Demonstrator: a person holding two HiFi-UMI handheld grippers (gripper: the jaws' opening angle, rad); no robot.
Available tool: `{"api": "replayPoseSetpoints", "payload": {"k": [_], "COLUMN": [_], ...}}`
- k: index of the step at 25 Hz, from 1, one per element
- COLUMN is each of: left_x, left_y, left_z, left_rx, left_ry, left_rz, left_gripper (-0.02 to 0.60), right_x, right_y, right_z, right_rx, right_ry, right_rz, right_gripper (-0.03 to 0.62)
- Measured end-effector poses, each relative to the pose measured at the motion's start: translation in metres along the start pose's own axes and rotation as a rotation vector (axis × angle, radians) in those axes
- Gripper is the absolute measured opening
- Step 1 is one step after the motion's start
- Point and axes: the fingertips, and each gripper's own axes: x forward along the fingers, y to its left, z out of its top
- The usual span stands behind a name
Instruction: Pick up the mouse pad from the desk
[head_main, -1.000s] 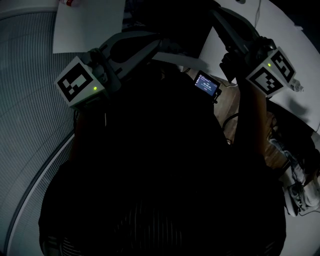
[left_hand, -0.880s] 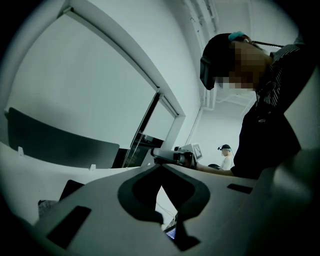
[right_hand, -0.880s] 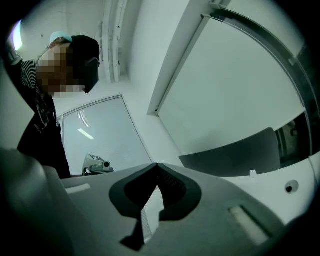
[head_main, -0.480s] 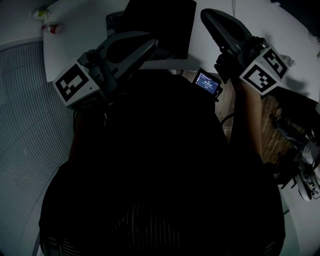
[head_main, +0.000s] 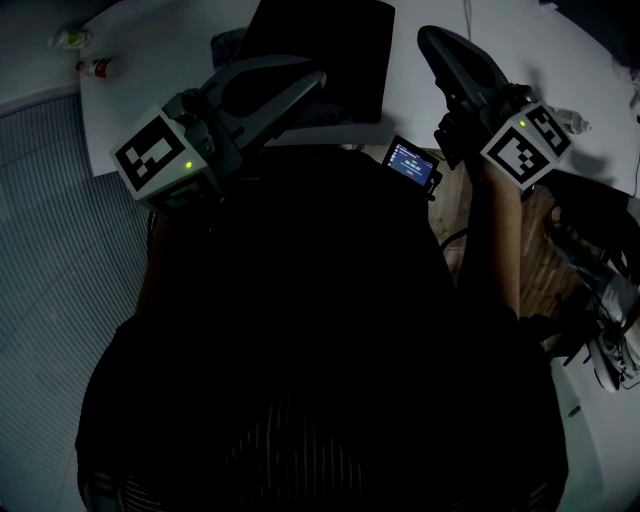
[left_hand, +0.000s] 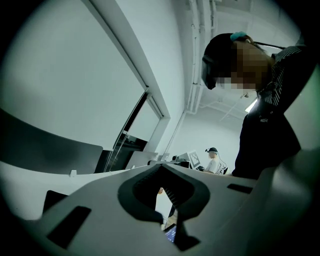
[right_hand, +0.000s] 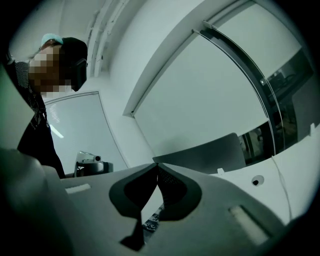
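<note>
Black mouse pad (head_main: 340, 40) on white desk (head_main: 150, 60), flanked by left gripper (head_main: 316, 80) and right gripper (head_main: 426, 36), jaws pressed together, empty; bottles (head_main: 93, 68) far left.

The white desk (head_main: 160, 70) carries a black mouse pad (head_main: 330, 50) lying flat near its front edge, and a small red-capped bottle (head_main: 97, 68) lies at its left corner.
</note>
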Motion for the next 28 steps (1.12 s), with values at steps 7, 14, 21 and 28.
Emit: {"api": "replayPoseSetpoints", "payload": {"k": [7, 14, 21, 28], "left_x": [-0.003, -0.006, -0.007, -0.004], "left_y": [0.006, 0.009, 0.009, 0.008], "left_z": [-0.003, -0.007, -0.008, -0.001], "left_rx": [-0.014, -0.021, -0.040, -0.036], "left_ry": [0.005, 0.004, 0.011, -0.002], "left_rz": [0.034, 0.054, 0.051, 0.051], "left_gripper": [0.008, 0.008, 0.008, 0.008], "right_x": [0.008, 0.012, 0.005, -0.007], "right_y": [-0.014, -0.022, -0.036, -0.047], "right_z": [-0.005, -0.009, -0.018, -0.021], "right_rx": [0.039, 0.040, 0.037, 0.061], "right_ry": [0.009, 0.017, 0.095, 0.071], "right_rz": [0.012, 0.013, -0.056, -0.069], "right_gripper": [0.005, 0.005, 0.016, 0.046]}}
